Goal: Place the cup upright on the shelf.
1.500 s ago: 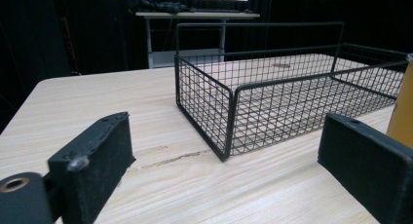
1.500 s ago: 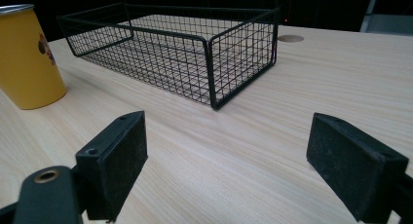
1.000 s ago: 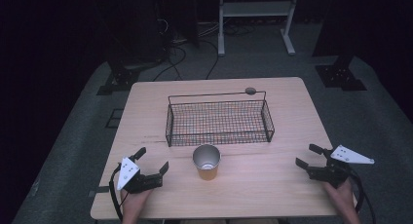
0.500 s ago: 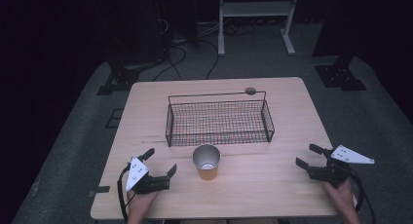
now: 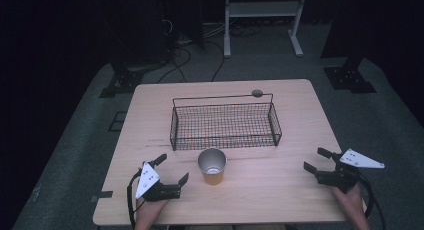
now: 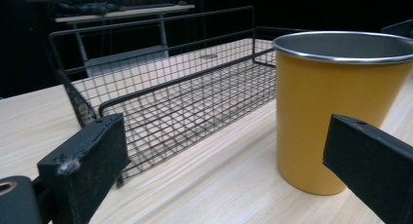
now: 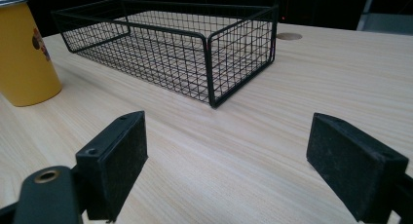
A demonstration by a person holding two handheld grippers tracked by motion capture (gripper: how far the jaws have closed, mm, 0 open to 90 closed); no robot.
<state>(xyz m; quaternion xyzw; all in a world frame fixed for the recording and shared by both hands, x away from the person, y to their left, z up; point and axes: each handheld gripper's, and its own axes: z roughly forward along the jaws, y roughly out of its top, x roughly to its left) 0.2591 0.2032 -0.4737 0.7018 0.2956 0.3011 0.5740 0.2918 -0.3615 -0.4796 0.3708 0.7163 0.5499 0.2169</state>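
A yellow cup (image 5: 212, 166) with a metal rim stands upright on the wooden table (image 5: 280, 200), just in front of an empty black wire basket (image 5: 222, 147). My left gripper (image 5: 173, 168) lies low at the front left, pointing at the cup from its left. Its jaws have just been opening and stand open with nothing between them. In the left gripper view the cup (image 6: 336, 107) rises beyond the right jaw, with the basket (image 6: 185, 78) behind the left gripper (image 6: 224, 136). My right gripper (image 5: 315, 159) rests open at the front right. In the right gripper view the right gripper (image 7: 229, 136) faces the basket (image 7: 209, 63) and the cup (image 7: 22, 53).
A small round grey disc (image 5: 257, 93) sits in the tabletop behind the basket. Beyond the table stand a white frame (image 5: 262, 10), loose cables (image 5: 190, 50) on the floor and dark stand bases (image 5: 347, 75). Bare wood lies between the cup and my right gripper.
My left gripper has slid to the right, closer to the cup, and its jaws have spread a little wider. The right gripper, cup and basket have stayed put.
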